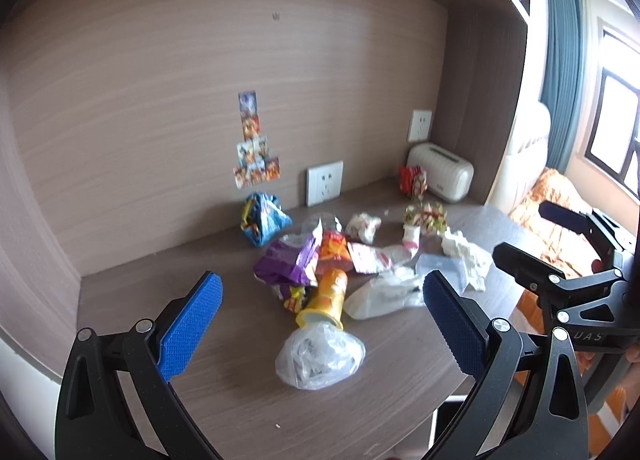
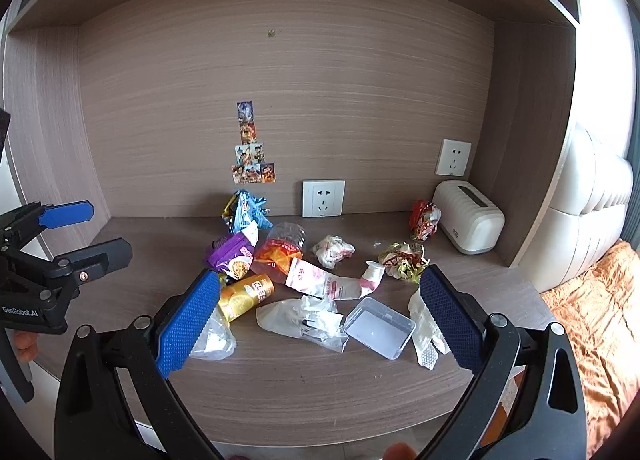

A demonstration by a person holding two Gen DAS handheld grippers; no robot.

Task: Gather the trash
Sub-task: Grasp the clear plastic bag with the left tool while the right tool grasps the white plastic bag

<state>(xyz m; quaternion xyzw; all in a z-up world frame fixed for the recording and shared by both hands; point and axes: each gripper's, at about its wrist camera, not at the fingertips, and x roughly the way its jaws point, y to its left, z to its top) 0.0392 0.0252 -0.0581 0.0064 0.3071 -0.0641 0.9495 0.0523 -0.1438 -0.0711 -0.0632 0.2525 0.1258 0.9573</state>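
Both grippers, left (image 1: pixel 320 316) and right (image 2: pixel 318 312), wide open, empty; start lower-centre: pinch crumpled clear bag (image 1: pixel 320 356) by its top folds.

Left view blurred throughout; print on my wrappers (image 1: pixel 294 260) unreadable. In right view, my right tongs' pad (image 2: pixel 188 320) covers part of the clear bag (image 2: pixel 214 336). Stickers (image 2: pixel 252 155) too small to read. Bed (image 2: pixel 592 300) cut off at the edge.

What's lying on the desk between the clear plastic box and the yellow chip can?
In the right wrist view, a crumpled clear plastic bag lies between the clear plastic box and the yellow chip can, on the desk.
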